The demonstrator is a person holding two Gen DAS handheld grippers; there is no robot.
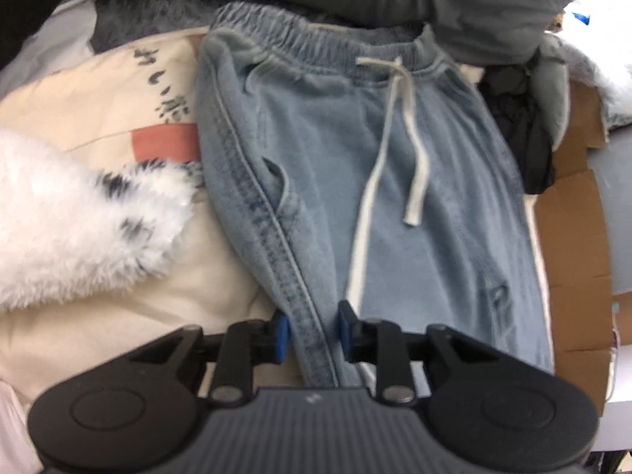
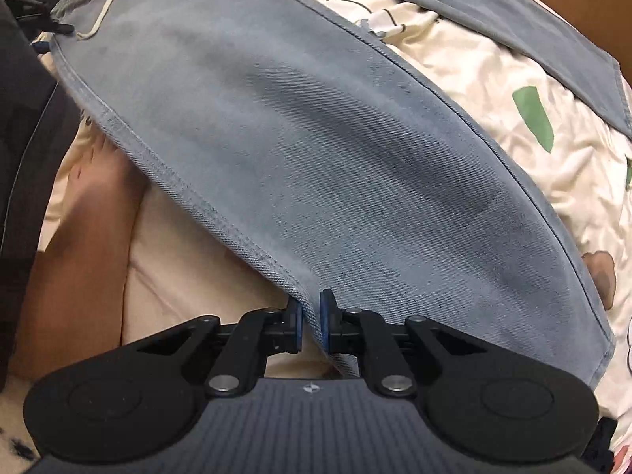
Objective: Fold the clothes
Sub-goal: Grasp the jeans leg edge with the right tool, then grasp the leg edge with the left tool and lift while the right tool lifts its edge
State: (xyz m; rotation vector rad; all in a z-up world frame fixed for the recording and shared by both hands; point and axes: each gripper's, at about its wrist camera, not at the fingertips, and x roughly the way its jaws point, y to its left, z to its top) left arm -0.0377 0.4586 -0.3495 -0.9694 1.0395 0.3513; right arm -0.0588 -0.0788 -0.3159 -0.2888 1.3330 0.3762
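Blue jeans point(image 1: 414, 205) on cream bedding point(image 2: 493, 91): left gripper point(image 1: 312, 335) and right gripper point(image 2: 311, 326) each clamp a seamed edge.

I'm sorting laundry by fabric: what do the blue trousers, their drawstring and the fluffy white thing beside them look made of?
The blue trousers look like washed, faded denim or denim-look cotton: diagonal twill weave and stitched seams show in the right wrist view. The drawstring seems a flat woven cotton tape, matte off-white. The fluffy white item looks like long-pile faux fur or plush with dark flecks; the fibre cannot be told.
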